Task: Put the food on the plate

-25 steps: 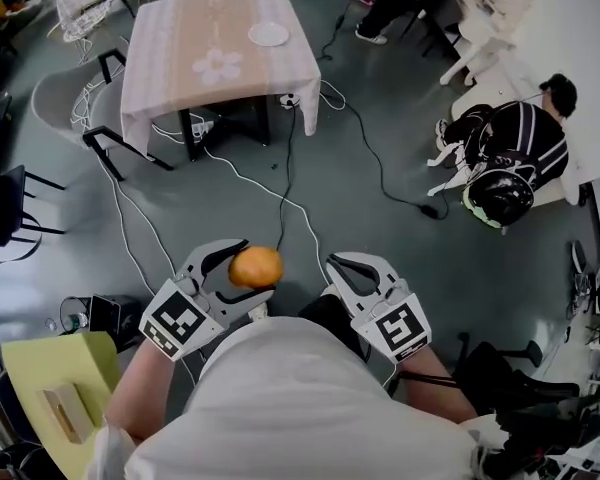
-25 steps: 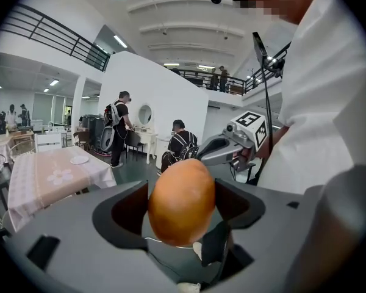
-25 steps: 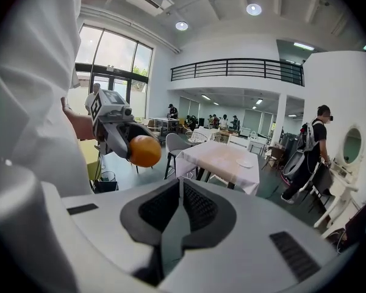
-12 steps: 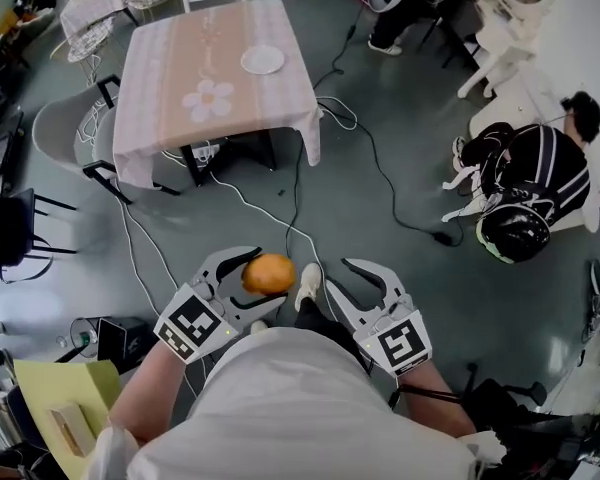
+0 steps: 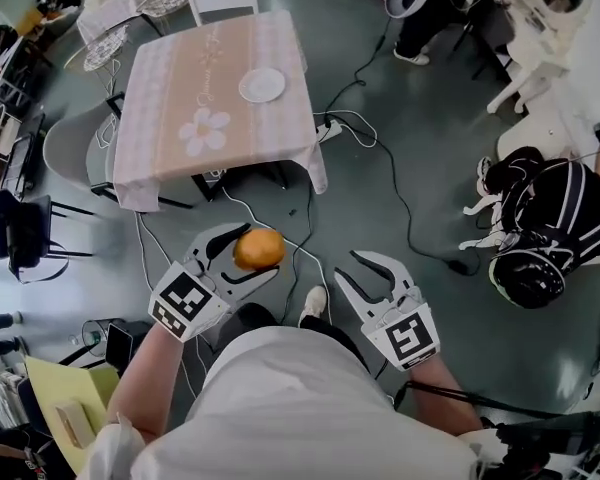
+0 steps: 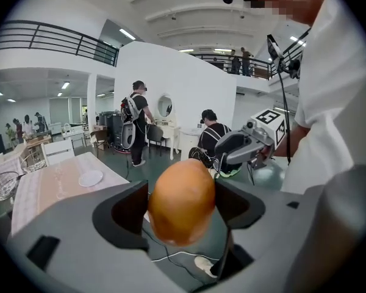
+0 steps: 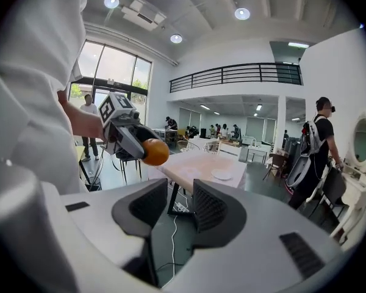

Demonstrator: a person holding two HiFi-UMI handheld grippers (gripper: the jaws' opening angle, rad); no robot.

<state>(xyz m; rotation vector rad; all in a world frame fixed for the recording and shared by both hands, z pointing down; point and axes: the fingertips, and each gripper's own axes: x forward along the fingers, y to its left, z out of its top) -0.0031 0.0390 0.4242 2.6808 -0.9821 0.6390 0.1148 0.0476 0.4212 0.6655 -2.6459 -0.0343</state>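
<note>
The left gripper [image 5: 252,256] was clamped on the round orange food [image 5: 260,247] and held it up over the floor, presumably because the plate had not yet been reached. The right gripper [image 5: 346,265] had just been opening. Its jaws stood wide apart with nothing between them, apparently kept free. The white plate [image 5: 262,85] lay bare near the right edge of the bench [image 5: 180,88], well apart from the food.

Round orange-brown food [image 5: 259,248], smooth skin, pinched between both jaws of left tool [image 5: 258,252], carried in air over the floor, well apart from plate. Small round white plate [image 5: 262,85] lies flat on pink-clothed counter [image 5: 180,78], toward its far right side.
</note>
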